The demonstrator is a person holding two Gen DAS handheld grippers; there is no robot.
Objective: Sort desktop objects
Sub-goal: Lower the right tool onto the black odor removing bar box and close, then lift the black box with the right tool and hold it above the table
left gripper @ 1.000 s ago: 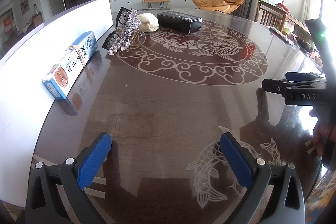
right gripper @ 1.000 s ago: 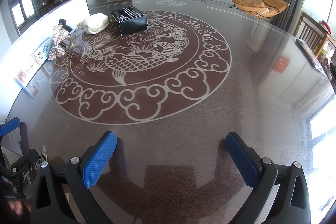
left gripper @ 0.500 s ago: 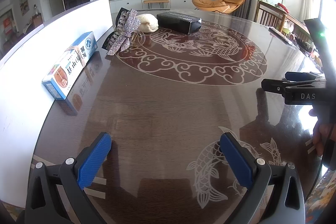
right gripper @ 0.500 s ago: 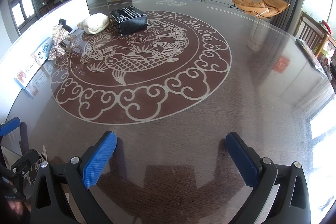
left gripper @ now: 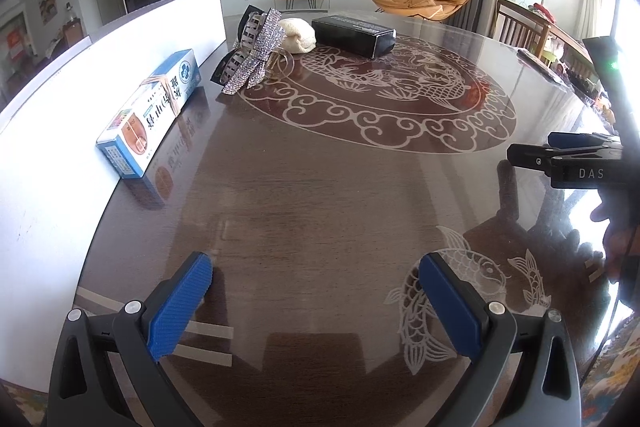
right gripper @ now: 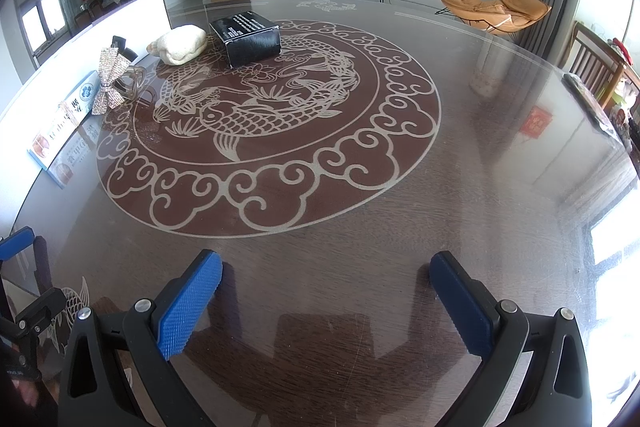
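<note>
Along the table's left side lie a blue and white medicine box [left gripper: 154, 109] [right gripper: 64, 121], a rhinestone bow hair clip [left gripper: 256, 55] [right gripper: 109, 83], a cream rolled cloth [left gripper: 297, 35] [right gripper: 180, 45] and a black box [left gripper: 354, 35] [right gripper: 246, 37]. My left gripper [left gripper: 316, 267] is open over the near table edge, nothing between its fingers. My right gripper [right gripper: 326, 267] is open too, empty, well short of the objects. In the left wrist view the right gripper [left gripper: 560, 155] shows at the right edge, with a hand below it.
A glossy round table [right gripper: 440, 187] carries a fish and cloud pattern. A white panel [left gripper: 48, 131] stands along its left edge. A dark flat item [right gripper: 588, 103] lies at the far right rim. Chairs and a TV unit stand beyond.
</note>
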